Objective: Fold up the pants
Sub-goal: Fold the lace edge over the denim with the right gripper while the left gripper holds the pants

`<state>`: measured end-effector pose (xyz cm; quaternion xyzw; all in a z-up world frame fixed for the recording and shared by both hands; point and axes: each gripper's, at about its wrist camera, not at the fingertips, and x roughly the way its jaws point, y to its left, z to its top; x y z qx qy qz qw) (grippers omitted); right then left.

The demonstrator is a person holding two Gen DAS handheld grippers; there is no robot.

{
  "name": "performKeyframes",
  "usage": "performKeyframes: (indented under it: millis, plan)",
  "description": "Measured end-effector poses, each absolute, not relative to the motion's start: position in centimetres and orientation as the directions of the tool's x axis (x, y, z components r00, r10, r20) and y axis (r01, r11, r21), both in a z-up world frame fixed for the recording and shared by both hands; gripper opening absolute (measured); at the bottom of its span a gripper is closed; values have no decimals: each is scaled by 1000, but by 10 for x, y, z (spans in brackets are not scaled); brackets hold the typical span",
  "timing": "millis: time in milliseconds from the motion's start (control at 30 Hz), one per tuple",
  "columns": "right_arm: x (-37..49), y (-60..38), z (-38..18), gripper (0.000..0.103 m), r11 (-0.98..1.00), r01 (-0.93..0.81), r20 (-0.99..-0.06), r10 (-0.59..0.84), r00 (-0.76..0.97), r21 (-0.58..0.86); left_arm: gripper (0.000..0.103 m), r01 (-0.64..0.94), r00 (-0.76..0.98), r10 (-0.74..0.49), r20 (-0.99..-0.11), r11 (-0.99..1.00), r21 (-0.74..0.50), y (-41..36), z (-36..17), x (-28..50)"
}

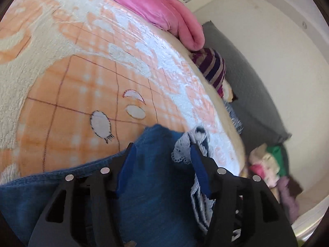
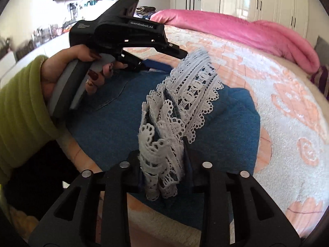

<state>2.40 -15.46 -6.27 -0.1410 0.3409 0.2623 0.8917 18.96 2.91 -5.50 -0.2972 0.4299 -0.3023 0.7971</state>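
Blue denim pants point(image 2: 226, 121) with white lace hems point(image 2: 193, 96) lie folded on the bed. My right gripper point(image 2: 164, 154) is shut on the bunched lace hems and holds them above the denim. My left gripper point(image 1: 162, 154) has its jaws wide apart over the blue denim point(image 1: 152, 185), with the lace hem point(image 1: 183, 146) lying against the right finger. In the right wrist view the left gripper point(image 2: 164, 61) is held by a hand at the far end of the lace.
An orange and white fleece blanket point(image 1: 82, 72) covers the bed, with a pink quilt point(image 2: 236, 30) at its far side. A striped cushion point(image 1: 211, 68) and a clothes pile point(image 1: 269, 164) sit beside the bed. White wardrobes point(image 2: 257, 0) stand behind.
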Motion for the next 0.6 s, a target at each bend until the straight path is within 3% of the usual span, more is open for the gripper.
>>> performKeyframes:
  millis: [67,133,500,600]
  plan:
    - [19,-149,-64,28,819,-562,-676,346,650,-121,66,236,467,-735,-492,639,-732,31,-50,188]
    - [16,-147,-64,33,812,-567,-673,344,655,-137,70,252,443,-764,-469,608,-753,27,-48,187]
    - [-16,-129,-60,48,784,-574,-638,320,700,-235,79,269,428,-709,-561,692,-670,-1,-49,186]
    - [-17,-131,-58,49,778,-595,-645,351,679,-203,82,280,425,-702,-572,703,-654,-5,-50,184]
